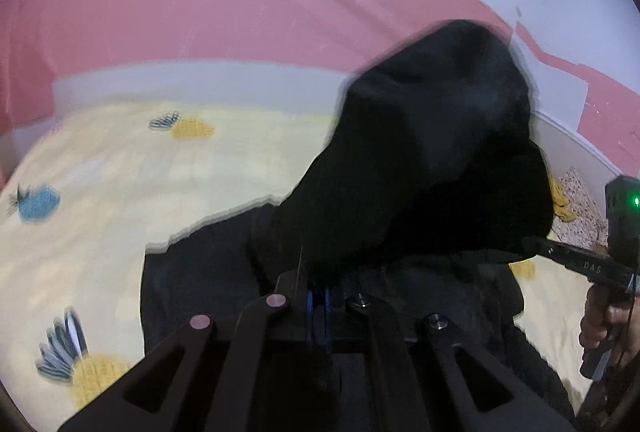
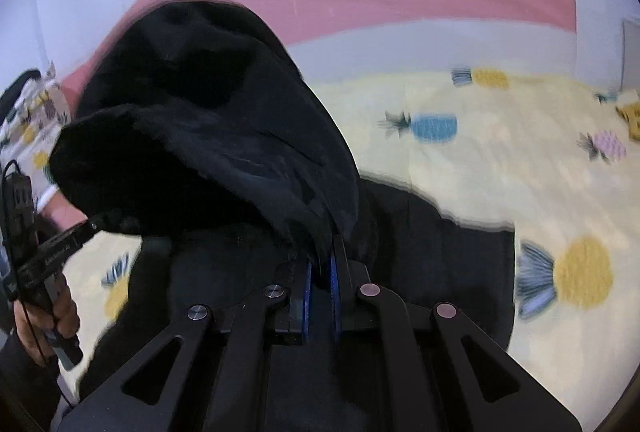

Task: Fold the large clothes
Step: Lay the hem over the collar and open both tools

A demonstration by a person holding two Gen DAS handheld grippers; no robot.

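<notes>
**Both grippers pinching one black garment, lifted over the bed**

Left wrist view: the left gripper [image 1: 318, 296] is clamped tight on the black garment [image 1: 432, 160], which balloons up ahead and to the right of it. The rest drapes down onto the pineapple bedsheet [image 1: 120, 172]. The right gripper [image 1: 532, 244] comes in from the right edge, tip buried in the same fabric, so the held edge runs side to side between them. Everything's motion-smeared.

Right wrist view: the right gripper [image 2: 322, 272] is closed on the cloth too, the bulge rising ahead-left toward the left gripper [image 2: 106, 218]. I'd guess neither hand is nearer. Can't tell which part is grabbed, since the hems are hidden.
</notes>
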